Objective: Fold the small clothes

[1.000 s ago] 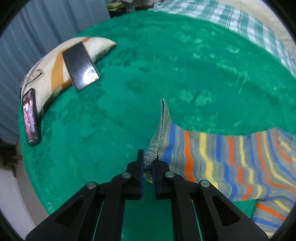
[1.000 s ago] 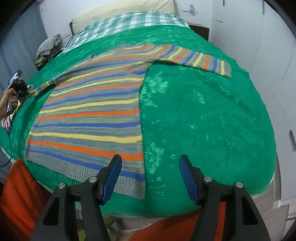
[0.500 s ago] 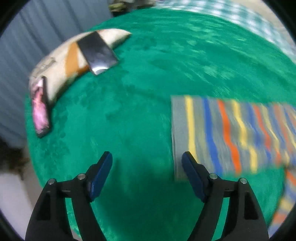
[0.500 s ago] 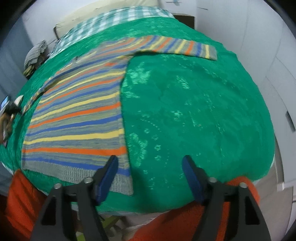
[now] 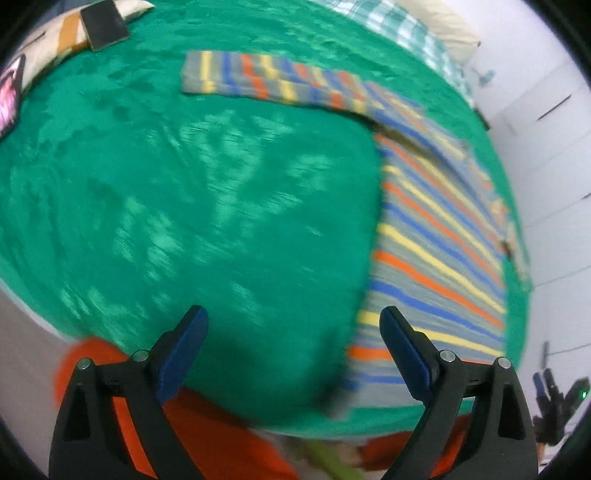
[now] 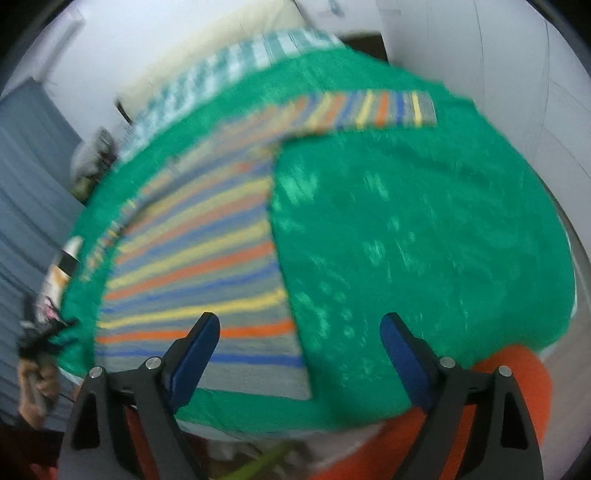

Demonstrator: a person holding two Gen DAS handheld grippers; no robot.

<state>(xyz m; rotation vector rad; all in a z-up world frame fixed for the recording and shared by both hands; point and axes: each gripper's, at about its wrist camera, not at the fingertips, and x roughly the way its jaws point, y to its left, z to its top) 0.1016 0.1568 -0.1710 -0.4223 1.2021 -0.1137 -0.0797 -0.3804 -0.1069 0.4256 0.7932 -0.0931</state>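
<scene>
A striped knit sweater (image 5: pixel 436 236) in grey, orange, yellow and blue lies flat on the green bed cover (image 5: pixel 207 192). One sleeve (image 5: pixel 258 79) stretches out to the left in the left wrist view. The other sleeve (image 6: pixel 384 109) stretches to the far right in the right wrist view, where the sweater's body (image 6: pixel 199 280) fills the left half. My left gripper (image 5: pixel 293 343) hovers over the cover near the sweater's hem, jaws opening, nothing between them. My right gripper (image 6: pixel 299 350) hangs above the hem's right corner, jaws opening too, holding nothing.
A pillow (image 5: pixel 62 27) with a dark tablet (image 5: pixel 103 24) and a phone (image 5: pixel 9 96) lies at the bed's far left. A checked sheet (image 5: pixel 399 26) covers the bed's head. Orange fabric (image 6: pixel 517 376) is near the bed's front edge. White walls (image 6: pixel 517 55) stand right.
My left gripper let go of the sleeve cuff, opened wide and swept across to the bed's near edge. The sleeve now lies flat. My right gripper opened wider and rose a little.
</scene>
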